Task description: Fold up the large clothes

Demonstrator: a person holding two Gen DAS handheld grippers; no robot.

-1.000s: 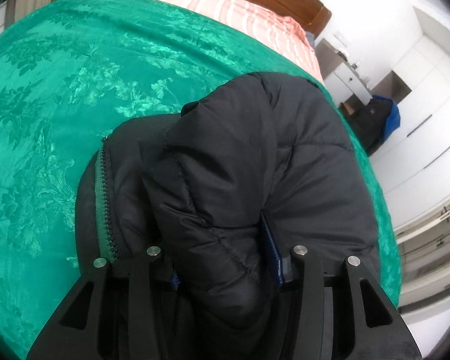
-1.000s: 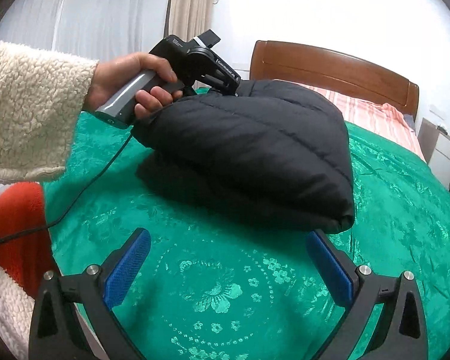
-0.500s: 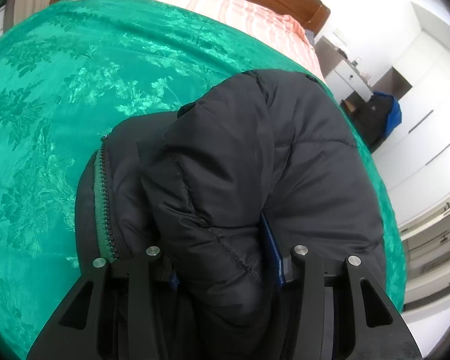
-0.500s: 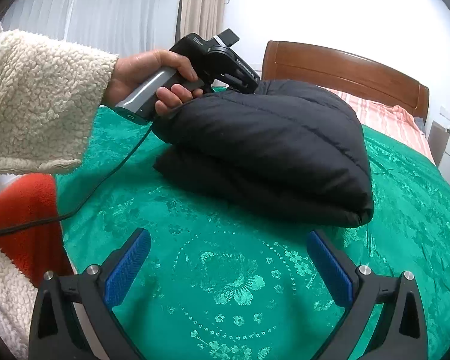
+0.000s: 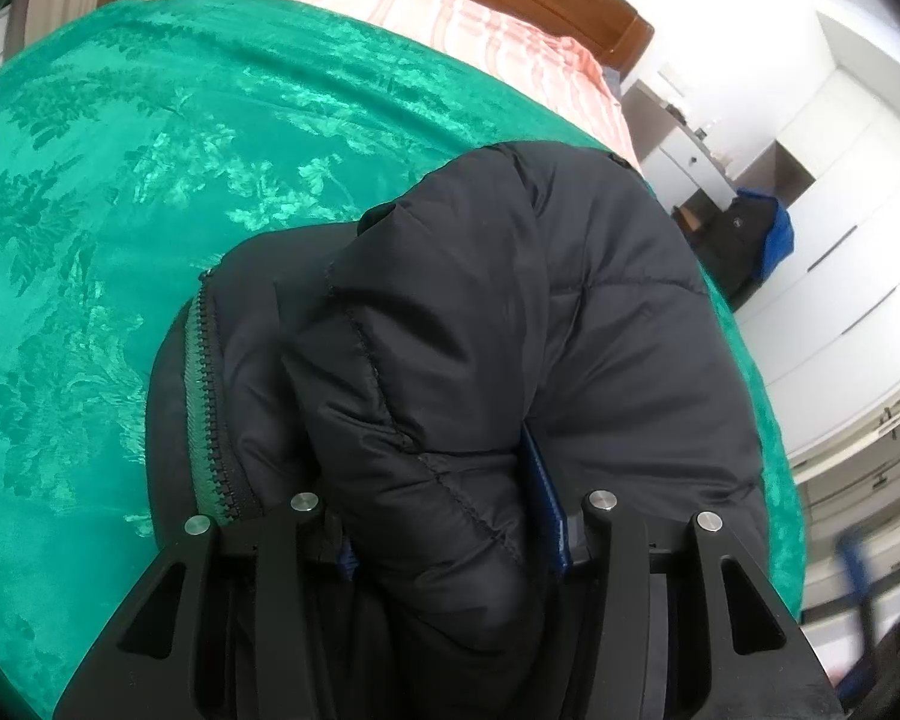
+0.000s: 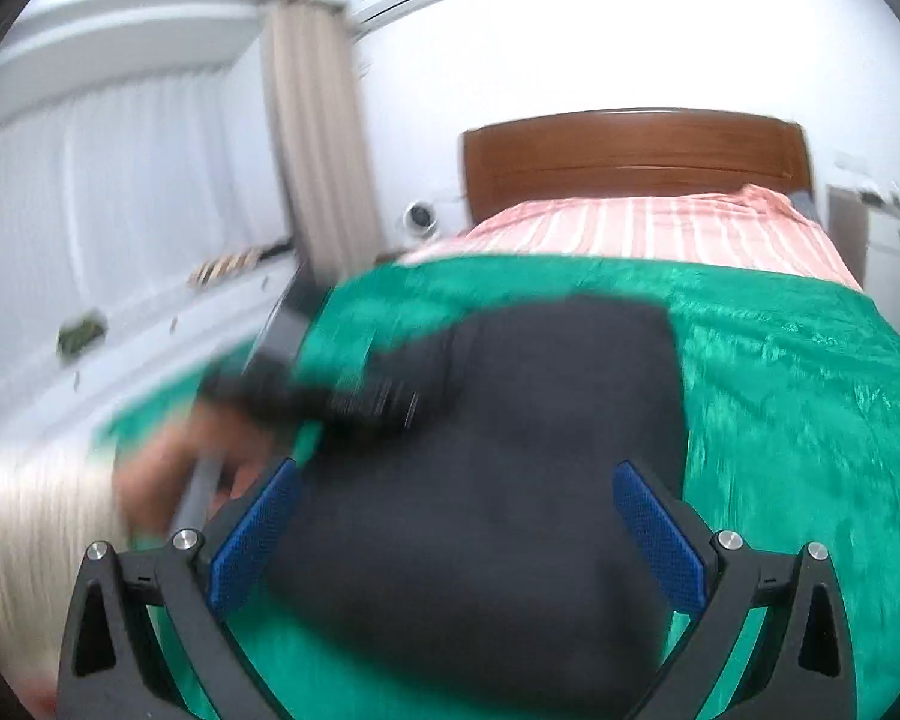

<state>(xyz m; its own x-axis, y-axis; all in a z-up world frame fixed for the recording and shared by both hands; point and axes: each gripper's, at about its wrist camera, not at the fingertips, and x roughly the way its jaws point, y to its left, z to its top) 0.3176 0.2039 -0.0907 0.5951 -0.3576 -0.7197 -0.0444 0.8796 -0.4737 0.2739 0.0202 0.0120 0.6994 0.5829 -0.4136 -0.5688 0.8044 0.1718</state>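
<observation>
A black puffer jacket [image 5: 510,324] lies folded in a thick bundle on the green bedspread [image 5: 108,192]; its zipper with green tape [image 5: 204,402] runs along the left side. My left gripper [image 5: 450,528] is shut on a fold of the jacket, its blue pads mostly buried in the fabric. In the blurred right wrist view my right gripper [image 6: 456,534] is open, its blue pads [image 6: 660,534] either side of the jacket [image 6: 510,480], close above it. The left gripper and the hand holding it [image 6: 240,420] show blurred at the jacket's left edge.
A pink striped sheet [image 6: 648,228] and a wooden headboard [image 6: 630,150] lie at the far end of the bed. White wardrobes [image 5: 840,240] and a dark bag with blue [image 5: 750,240] stand beyond the bed's right side. Curtains [image 6: 312,138] hang at the left.
My right gripper has swung quickly from the bed's side in over the jacket, so its view is blurred. My left gripper keeps its hold and has barely moved.
</observation>
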